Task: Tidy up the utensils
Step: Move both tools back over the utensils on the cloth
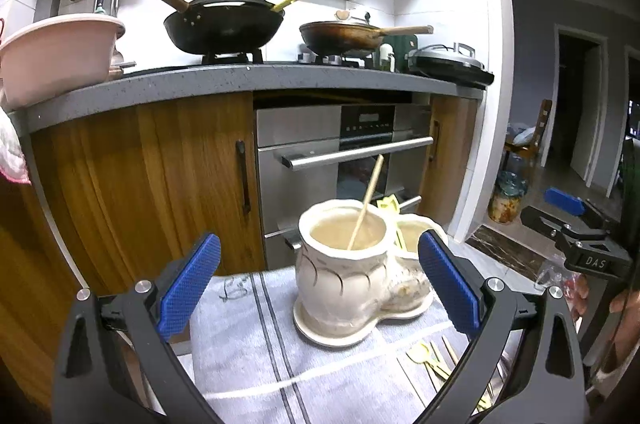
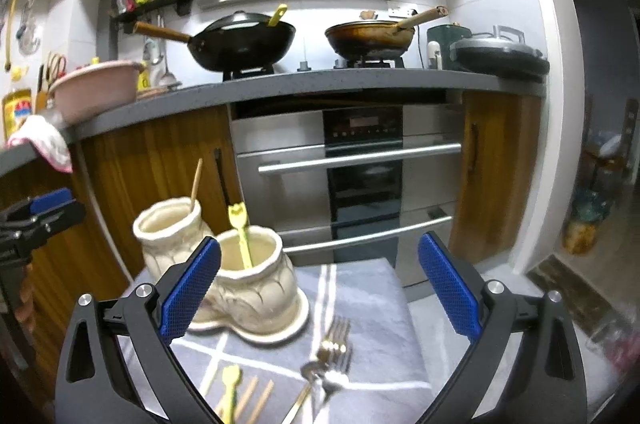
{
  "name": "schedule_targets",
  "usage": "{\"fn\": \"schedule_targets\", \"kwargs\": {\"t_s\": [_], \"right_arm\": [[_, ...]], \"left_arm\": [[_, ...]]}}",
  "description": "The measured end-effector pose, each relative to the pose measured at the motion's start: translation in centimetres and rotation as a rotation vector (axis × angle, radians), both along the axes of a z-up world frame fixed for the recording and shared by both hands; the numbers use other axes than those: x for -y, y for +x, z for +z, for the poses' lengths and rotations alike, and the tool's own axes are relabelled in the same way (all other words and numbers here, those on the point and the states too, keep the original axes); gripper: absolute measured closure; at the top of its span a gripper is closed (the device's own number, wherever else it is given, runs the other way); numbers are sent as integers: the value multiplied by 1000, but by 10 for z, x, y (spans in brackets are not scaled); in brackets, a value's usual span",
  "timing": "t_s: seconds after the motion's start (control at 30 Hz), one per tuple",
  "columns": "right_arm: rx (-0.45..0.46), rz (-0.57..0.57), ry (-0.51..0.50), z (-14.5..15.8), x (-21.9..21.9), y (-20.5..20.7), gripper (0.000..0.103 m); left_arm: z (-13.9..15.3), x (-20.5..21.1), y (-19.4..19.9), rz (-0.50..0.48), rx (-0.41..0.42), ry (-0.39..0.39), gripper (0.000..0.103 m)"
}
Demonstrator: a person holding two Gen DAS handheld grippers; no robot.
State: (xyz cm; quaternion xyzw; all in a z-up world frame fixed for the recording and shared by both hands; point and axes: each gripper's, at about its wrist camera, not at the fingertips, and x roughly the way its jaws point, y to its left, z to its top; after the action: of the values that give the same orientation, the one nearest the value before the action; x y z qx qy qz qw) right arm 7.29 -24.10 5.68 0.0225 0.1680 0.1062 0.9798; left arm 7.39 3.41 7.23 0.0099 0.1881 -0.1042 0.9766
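Observation:
A cream ceramic double-pot holder [image 1: 340,264] stands on a grey striped cloth [image 1: 248,344]. It also shows in the right wrist view [image 2: 248,280]. One pot holds a wooden chopstick [image 1: 366,202], the other a yellow utensil [image 2: 242,236]. Loose forks [image 2: 332,348], a yellow utensil [image 2: 229,384] and chopsticks [image 2: 256,400] lie on the cloth in front of the holder. My left gripper [image 1: 320,278] is open and empty, just before the holder. My right gripper [image 2: 320,284] is open and empty, above the forks.
A grey counter [image 1: 280,76] behind carries a black wok [image 1: 224,24], a brown pan [image 1: 344,34] and a pink basin [image 1: 56,52]. A steel oven [image 2: 352,176] and wooden cabinet doors [image 1: 160,184] face the cloth. Floor lies to the right.

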Motion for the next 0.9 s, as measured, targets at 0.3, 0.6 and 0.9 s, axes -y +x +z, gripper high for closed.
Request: {"fn": "schedule_targets", "kwargs": {"t_s": [0.3,0.6,0.9], "right_arm": [[-26,-69,-76,-22,13,-24,5],[-188,-73,-136,-66,19,-28,5],[-320,-27,-158,-96,16,-29,5]], "left_arm": [[-35,13,-14,-34,-84,40,5],[-78,30,-22,-59,-216,69,5],[-111,44,-28,-83,-336,78,6]]}}
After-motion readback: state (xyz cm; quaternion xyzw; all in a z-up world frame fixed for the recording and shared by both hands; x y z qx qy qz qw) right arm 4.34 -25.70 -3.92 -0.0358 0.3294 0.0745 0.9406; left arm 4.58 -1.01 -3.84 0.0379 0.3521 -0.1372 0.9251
